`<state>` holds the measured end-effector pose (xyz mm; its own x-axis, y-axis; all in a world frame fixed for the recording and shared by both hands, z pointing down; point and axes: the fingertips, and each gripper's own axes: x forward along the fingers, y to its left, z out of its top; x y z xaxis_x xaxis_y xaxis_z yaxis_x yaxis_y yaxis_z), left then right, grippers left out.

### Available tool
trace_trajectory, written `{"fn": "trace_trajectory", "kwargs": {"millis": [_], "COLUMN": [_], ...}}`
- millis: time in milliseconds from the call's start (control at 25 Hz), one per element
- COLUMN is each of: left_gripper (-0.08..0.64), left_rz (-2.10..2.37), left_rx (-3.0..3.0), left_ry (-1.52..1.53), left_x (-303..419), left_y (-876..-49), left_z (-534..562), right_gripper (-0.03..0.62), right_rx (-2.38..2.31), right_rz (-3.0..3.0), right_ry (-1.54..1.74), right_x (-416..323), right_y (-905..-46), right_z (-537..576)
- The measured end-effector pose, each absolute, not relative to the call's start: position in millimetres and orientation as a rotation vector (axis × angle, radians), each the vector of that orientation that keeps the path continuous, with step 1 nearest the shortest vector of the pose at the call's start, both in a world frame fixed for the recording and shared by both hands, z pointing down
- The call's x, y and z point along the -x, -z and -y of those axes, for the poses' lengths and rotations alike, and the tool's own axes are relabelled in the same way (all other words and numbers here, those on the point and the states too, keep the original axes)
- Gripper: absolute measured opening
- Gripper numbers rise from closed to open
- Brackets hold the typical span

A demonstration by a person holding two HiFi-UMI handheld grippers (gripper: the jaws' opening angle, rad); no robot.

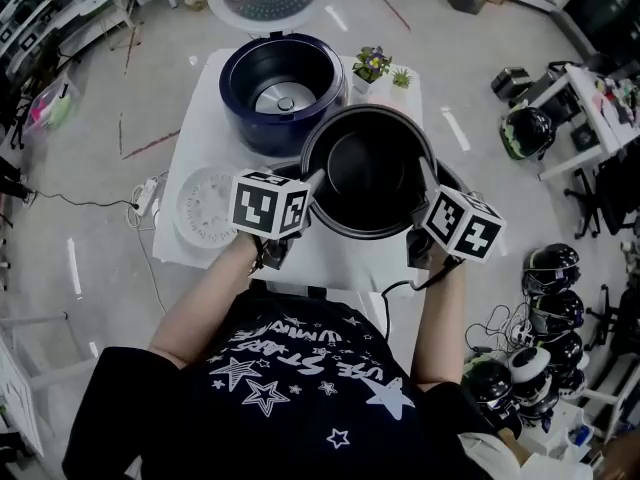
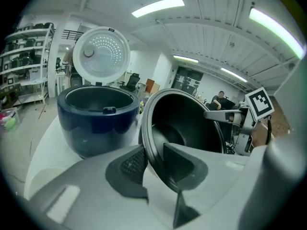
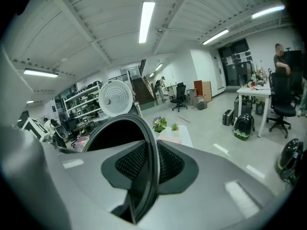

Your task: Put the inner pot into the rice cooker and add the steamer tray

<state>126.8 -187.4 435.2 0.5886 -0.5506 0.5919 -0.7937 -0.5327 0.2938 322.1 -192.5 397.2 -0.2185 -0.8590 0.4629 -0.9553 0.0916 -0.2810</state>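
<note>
Head view: pot (image 1: 368,173) gripped at both sides, left gripper (image 1: 311,181) on its left rim, right gripper (image 1: 428,184) on its right rim. Pot is just in front of the open cooker (image 1: 282,88), not inside it. Tray (image 1: 205,206) lies on the table (image 1: 198,88), left of the pot.

Left gripper view: jaws clamped on the rim; pot tilted, beside the cooker.

Right gripper view: jaws pinched tight on the opposite rim.

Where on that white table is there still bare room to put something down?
Bare table shows left of the rice cooker, beyond the steamer tray, and along the near edge, this side of the held inner pot. The far right corner is crowded by small plants; what lies under the pot is hidden.
</note>
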Motion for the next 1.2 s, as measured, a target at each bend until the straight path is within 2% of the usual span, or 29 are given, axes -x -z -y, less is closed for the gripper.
{"fn": "trace_trajectory", "kwargs": {"millis": [720,1200], "left_gripper": [0.097,0.089], "left_rz": [1.130,1.315], "left_rx": [-2.471,-2.430], "left_ry": [-0.378,-0.388], "left_x": [-58,30], "left_y": [-309,-277], "left_z": [223,278], "right_gripper": [0.085,0.083], "right_rx": [-1.888,-1.688], "right_rz": [2.379,2.521], "right_ry": [-0.512,-0.567], "right_x": [-254,-168], "right_y": [-264,-253], "right_z": [208,284]}}
